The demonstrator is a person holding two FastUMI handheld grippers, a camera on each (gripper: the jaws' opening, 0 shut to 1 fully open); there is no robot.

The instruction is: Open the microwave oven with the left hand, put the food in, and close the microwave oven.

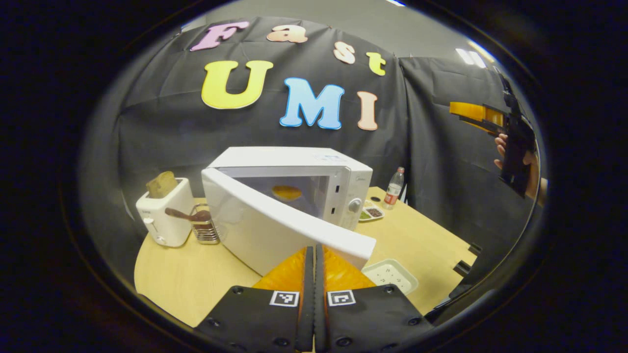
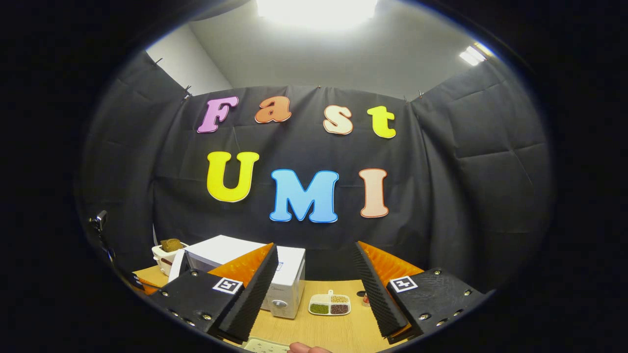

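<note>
The white microwave [image 1: 314, 169] stands on the wooden table with its door [image 1: 274, 225] swung partway out toward me. Inside the cavity lies an orange-yellow piece of food [image 1: 287, 192]. My left gripper [image 1: 314, 249] is shut with nothing between its fingers, and its tips sit at the door's outer face near the free edge. My right gripper [image 2: 316, 274] is open and empty, raised above the table. In the left gripper view a hand holds the right gripper [image 1: 483, 117] high at the right. The microwave [image 2: 289, 274] shows partly behind the right gripper's left finger.
A white toaster [image 1: 164, 215] with bread and a metal holder [image 1: 205, 230] with a spoon stand left of the microwave. A bottle [image 1: 394, 189] and a divided dish [image 1: 370, 212] [image 2: 329, 304] sit to its right. A white plate [image 1: 390, 275] lies near the front edge.
</note>
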